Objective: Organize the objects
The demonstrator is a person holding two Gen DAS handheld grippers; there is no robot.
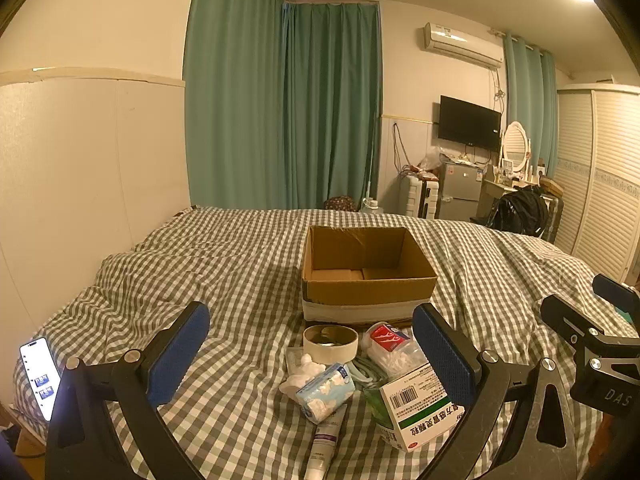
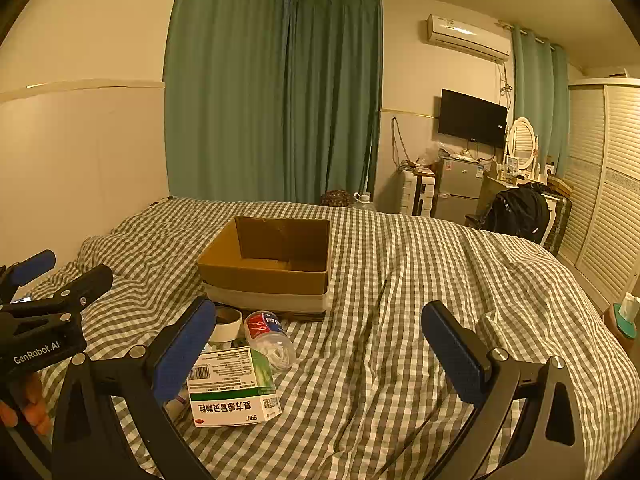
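Note:
An open cardboard box (image 1: 368, 280) (image 2: 268, 268) stands on the checked bedspread (image 1: 240, 264). In front of it lies a pile: a tape roll (image 1: 330, 344) (image 2: 226, 324), a clear tub of cotton swabs (image 1: 394, 346) (image 2: 270, 338), a tissue pack (image 1: 325, 392), a white-and-green medicine box (image 1: 420, 406) (image 2: 232, 390) and a tube (image 1: 325, 442). My left gripper (image 1: 312, 364) hangs open above the pile, holding nothing. My right gripper (image 2: 320, 352) is open over bare bedspread, right of the medicine box.
A lit phone (image 1: 40, 376) lies at the bed's left edge. A wall panel (image 1: 80, 184) runs along the left. Beyond the bed stand green curtains (image 1: 280, 112), a small fridge (image 1: 460, 190), a backpack (image 2: 520, 208) and a wardrobe (image 2: 608, 184). A tissue box (image 2: 626, 316) sits at right.

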